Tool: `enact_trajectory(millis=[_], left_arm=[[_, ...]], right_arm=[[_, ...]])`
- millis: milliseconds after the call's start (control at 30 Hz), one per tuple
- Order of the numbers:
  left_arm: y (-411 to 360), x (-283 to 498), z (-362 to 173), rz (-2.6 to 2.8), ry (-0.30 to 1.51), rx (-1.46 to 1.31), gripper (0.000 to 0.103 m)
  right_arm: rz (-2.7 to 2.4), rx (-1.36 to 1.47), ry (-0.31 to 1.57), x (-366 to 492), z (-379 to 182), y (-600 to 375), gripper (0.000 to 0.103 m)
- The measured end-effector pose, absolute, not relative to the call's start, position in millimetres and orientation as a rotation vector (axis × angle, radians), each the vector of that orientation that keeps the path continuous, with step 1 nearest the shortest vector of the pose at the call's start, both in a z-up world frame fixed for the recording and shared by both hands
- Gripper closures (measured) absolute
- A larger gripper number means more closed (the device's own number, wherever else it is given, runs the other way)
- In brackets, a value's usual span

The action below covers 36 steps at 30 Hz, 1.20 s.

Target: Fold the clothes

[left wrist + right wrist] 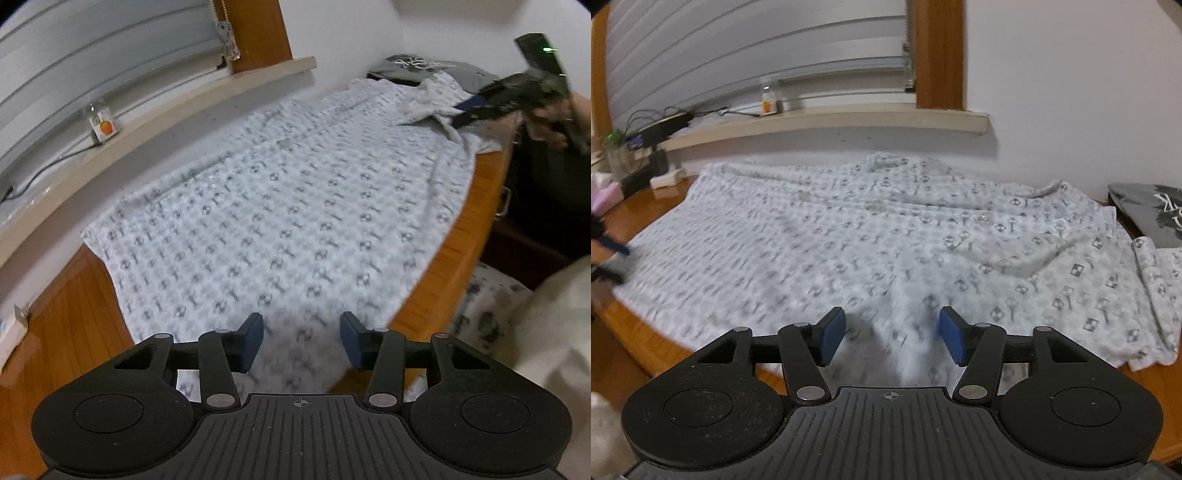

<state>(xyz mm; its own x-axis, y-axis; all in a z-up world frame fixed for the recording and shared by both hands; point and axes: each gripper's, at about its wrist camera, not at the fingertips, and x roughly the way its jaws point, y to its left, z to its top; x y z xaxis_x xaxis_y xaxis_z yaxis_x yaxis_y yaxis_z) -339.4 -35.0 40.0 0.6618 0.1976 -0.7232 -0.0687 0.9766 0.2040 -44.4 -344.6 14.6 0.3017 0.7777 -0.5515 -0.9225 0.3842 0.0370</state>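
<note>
Wooden counter (646, 343) has a patterned shirt (849, 251) spread flat; left gripper (301, 341) and right gripper (892, 338) both spread wide, holding nothing.

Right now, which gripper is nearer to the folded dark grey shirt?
The right gripper. It hovers over the patterned shirt's end beside the dark grey shirt; the left gripper is at the opposite end.

This looks like a room in a home. A wooden table (646, 218) stands against a white wall, right under a window sill (827, 123). On the sill sit a small bottle (769, 99) and tangled cables (665, 114), with closed blinds (757, 48) above it.
</note>
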Motion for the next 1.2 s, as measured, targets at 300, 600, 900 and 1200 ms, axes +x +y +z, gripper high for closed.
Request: enact_trajectory(millis=[300, 600, 900, 1200], left_arm=[[-24, -352, 44, 0.121, 0.871, 0.126, 0.052], [-23, -362, 47, 0.081, 0.919, 0.121, 0.061], [-6, -378, 48, 0.117, 0.914, 0.07, 0.058], [2, -378, 60, 0.131, 0.857, 0.014, 0.1]], right_arm=[[1.106, -0.276, 0.537, -29, 11, -334, 0.067], [1.017, -0.187, 0.436, -31, 19, -367, 0.096], [0.982, -0.158, 0.43, -24, 16, -375, 0.097], [0.951, -0.125, 0.342, -27, 24, -380, 0.097]])
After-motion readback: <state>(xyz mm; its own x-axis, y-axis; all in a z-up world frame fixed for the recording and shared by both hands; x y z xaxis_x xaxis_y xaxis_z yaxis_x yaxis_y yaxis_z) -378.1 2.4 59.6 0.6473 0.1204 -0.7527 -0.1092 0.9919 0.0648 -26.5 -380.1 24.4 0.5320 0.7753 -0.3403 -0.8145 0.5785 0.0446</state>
